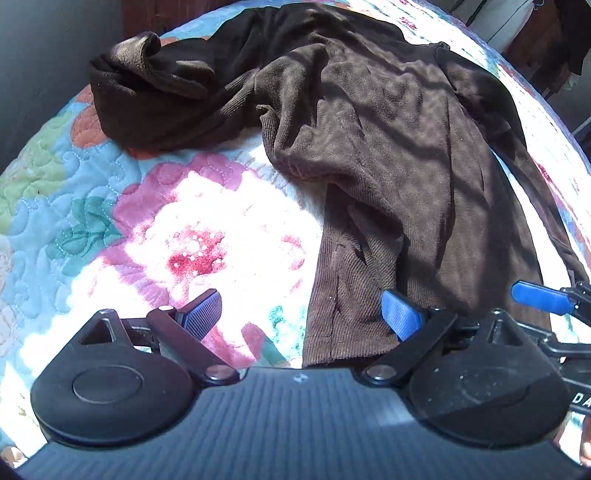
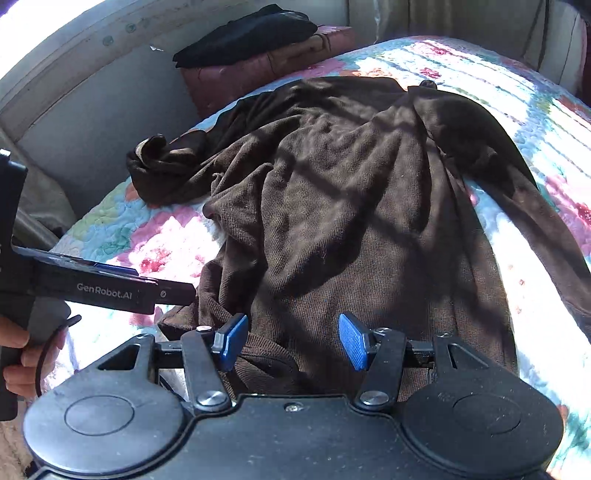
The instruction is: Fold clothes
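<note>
A dark brown ribbed knit top (image 1: 388,155) lies spread and rumpled on a floral quilt (image 1: 110,206) covering the bed, its hem toward the cameras and its body running away up the bed. The fabric is finely corded, creased in soft folds through the middle, and crossed by bands of shadow in strong sunlight. One sleeve (image 1: 147,92) is bunched in a heap at the far left with the cuff turned over (a paler inside shows there); the other sleeve (image 2: 517,206) trails down the right side along the quilt.

The left gripper (image 1: 301,314) sits at the hem's left corner, jaws spread wide, one blue pad over bare quilt and the other over the cloth. The right gripper (image 2: 293,341) is over the hem's middle, jaws also apart, nothing pinched between them.

Beyond the bed, a black folded garment (image 2: 247,33) rests on a reddish tufted bench (image 2: 266,70).
</note>
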Action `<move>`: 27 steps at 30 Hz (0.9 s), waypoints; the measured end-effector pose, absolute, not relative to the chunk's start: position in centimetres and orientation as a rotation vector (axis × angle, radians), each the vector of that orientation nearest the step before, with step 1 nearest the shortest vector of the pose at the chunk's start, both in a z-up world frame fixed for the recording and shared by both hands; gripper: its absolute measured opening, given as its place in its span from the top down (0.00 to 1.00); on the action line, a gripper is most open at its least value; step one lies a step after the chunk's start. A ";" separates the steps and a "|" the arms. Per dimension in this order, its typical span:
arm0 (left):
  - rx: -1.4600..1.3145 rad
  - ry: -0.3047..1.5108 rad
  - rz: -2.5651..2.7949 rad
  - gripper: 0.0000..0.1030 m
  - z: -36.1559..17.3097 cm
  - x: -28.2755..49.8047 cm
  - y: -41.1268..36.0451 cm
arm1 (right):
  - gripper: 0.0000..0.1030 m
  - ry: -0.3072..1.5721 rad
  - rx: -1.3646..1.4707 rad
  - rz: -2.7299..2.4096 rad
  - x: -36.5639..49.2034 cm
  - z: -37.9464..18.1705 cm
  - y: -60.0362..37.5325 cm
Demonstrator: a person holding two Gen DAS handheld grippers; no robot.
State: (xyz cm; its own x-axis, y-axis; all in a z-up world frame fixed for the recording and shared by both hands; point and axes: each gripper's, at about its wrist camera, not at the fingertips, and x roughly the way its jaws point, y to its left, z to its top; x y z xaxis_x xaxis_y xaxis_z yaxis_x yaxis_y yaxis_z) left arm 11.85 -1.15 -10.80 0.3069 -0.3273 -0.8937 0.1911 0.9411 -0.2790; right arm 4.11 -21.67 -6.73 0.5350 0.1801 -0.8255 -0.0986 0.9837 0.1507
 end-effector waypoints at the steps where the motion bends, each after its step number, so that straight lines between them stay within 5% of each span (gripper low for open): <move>1: -0.130 1.209 -0.334 0.09 -10.9 11.7 -1.1 | 0.41 0.996 0.098 0.161 3.9 -7.3 -21.5; 16: -0.005 1.177 -0.230 0.11 -11.5 9.8 -2.1 | 0.41 1.034 0.075 0.243 0.7 -9.3 -17.2; 24: -0.389 1.121 -0.212 0.12 -9.6 10.1 3.9 | 0.41 0.988 0.399 0.329 0.8 -6.0 -19.2; 27: -0.440 1.156 -0.210 0.14 -10.7 10.7 4.4 | 0.41 0.970 0.293 0.275 0.7 -5.7 -18.8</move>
